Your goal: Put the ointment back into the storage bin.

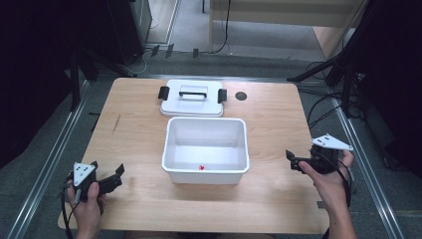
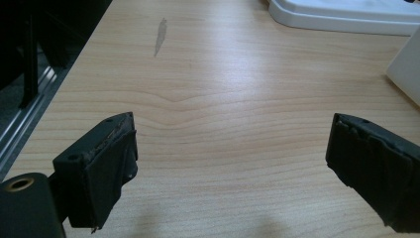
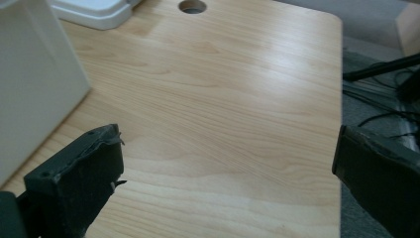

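1. Left gripper (image 1: 115,178): jaws spread wide, nothing between, low over the table (image 1: 134,149) left of the box.
2. Right gripper (image 1: 292,160): jaws wide apart, empty, right of the box.
3. White box (image 1: 205,172): table centre, small red item (image 1: 201,168) inside.
4. Lid (image 1: 191,102): just behind the box.

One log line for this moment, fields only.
left gripper: open, empty | right gripper: open, empty | white plastic bin: uncovered, small red item inside | white lid with black clips: on table behind bin

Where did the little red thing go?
In the high view, the little red thing lies inside the white box, by its near wall.
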Demonstrator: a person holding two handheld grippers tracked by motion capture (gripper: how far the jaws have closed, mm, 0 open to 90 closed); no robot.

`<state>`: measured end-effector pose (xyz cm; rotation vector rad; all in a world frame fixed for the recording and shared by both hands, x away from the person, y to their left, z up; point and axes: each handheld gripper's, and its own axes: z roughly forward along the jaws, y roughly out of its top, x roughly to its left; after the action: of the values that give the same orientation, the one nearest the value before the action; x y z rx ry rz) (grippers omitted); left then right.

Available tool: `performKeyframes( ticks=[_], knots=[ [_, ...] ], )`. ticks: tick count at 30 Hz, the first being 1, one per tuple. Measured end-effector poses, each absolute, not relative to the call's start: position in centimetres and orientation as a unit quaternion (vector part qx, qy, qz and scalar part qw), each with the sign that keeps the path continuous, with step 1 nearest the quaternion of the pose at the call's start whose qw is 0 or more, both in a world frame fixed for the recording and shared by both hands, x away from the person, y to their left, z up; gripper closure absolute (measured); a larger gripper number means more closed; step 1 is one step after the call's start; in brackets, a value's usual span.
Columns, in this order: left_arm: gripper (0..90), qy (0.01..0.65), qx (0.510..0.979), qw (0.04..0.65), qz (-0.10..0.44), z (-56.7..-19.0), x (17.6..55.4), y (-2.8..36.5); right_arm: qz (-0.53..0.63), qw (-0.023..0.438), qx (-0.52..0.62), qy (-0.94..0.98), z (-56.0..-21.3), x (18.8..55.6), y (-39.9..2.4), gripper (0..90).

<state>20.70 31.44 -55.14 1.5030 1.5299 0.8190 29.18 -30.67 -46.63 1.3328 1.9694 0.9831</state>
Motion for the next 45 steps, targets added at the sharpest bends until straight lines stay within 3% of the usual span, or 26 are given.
performKeyframes(
  ticks=[11, 28, 45],
  knots=[
    [6.2, 0.607, 0.598, 0.408, 0.326, -55.1, 20.7, 31.4, 0.381, 0.284, 0.529, 0.704, -50.8, 26.3, -33.7, 0.0],
    [6.2, 0.608, 0.598, 0.408, 0.326, -55.1, 20.7, 31.4, 0.403, 0.271, 0.552, 0.677, -54.5, 22.9, -36.2, 0.0],
    [6.3, 0.61, 0.598, 0.41, 0.321, -55.1, 20.7, 31.5, 0.432, 0.28, 0.571, 0.64, -54.6, 22.3, -36.8, 4.9]
  ],
)
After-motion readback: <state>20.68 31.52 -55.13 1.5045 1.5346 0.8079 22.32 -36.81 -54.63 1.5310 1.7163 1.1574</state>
